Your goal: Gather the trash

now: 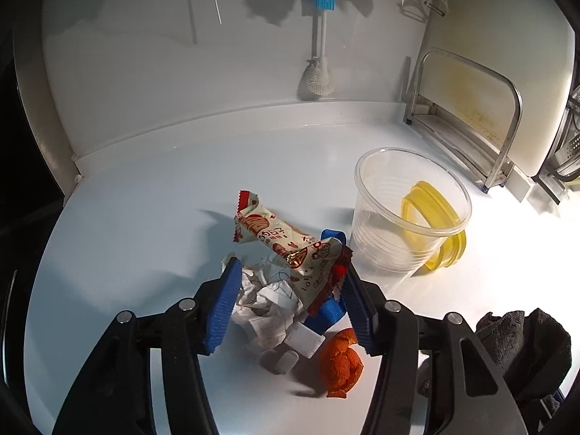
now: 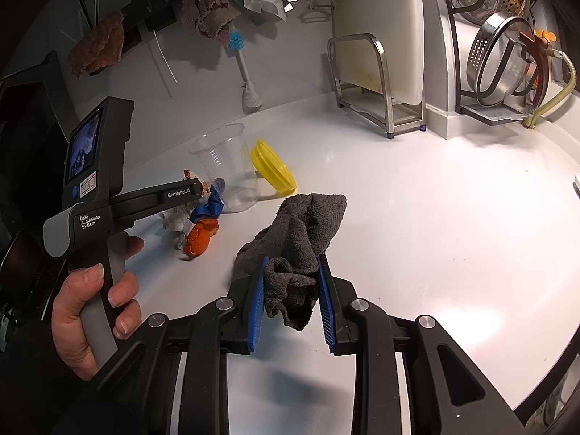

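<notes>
Left gripper [image 1: 290, 286] closes around the trash pile; right gripper [image 2: 291, 301] grips a grey cloth [image 2: 301, 232].

The left blue pads [image 1: 223, 308] stand half open around the crumpled paper [image 1: 266, 308] and the snack wrapper [image 1: 286, 243], not clearly pressing yet. The step is grasping; next, I think, it must close more and lift. The wrapper lies on the desk [image 1: 145, 199], with its long axis running from the upper left down toward the right pad, near the orange peel [image 1: 342, 362] and the clear cup [image 1: 406, 210].

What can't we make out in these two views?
- Left wrist: whether the left gripper pads press the crumpled paper and snack wrapper.
- Left wrist: grey cloth half hidden by the finger.
- Right wrist: trash pile behind the left gripper; blue strap barely shows.
</notes>
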Demonstrator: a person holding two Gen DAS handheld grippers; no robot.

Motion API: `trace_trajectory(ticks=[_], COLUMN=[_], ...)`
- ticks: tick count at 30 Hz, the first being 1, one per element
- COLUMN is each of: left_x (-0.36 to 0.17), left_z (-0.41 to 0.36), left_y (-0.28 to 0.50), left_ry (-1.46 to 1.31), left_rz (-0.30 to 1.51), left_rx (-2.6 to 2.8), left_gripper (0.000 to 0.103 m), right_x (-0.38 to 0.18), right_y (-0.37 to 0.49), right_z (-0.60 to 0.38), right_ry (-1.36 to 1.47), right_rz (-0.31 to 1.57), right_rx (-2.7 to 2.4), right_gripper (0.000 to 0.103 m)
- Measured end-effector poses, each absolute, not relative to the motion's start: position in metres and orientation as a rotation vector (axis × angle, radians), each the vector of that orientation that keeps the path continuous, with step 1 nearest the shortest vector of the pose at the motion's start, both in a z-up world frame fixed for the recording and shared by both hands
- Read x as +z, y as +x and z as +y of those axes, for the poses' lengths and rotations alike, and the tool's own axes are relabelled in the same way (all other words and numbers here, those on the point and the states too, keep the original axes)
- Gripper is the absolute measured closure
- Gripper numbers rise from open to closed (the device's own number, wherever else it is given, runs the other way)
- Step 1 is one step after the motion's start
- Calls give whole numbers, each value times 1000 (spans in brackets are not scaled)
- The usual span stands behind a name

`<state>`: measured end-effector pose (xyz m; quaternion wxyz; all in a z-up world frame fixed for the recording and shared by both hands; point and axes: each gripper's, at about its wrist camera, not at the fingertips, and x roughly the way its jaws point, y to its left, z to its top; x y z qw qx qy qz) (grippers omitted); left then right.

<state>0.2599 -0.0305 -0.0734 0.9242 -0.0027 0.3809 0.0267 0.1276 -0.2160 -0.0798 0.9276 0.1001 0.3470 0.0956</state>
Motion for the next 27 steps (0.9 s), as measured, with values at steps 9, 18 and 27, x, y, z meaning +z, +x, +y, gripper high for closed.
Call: trace_trajectory(ticks=[9, 18, 27], left_x=[-68, -47, -24], left_z=[-16, 10, 34], left_y=[251, 219, 171], left_ry=[-29, -18, 3], left_rz=[780, 735, 704], left_rx=[32, 65, 45], left_gripper=[92, 93, 93], right_x=[-82, -78, -70], right_y=[129, 123, 105], right_z=[-216, -214, -201], right_ry=[207, 207, 188], right_rz=[717, 700, 696], right_rx=[200, 199, 206], right_gripper=[77, 77, 77])
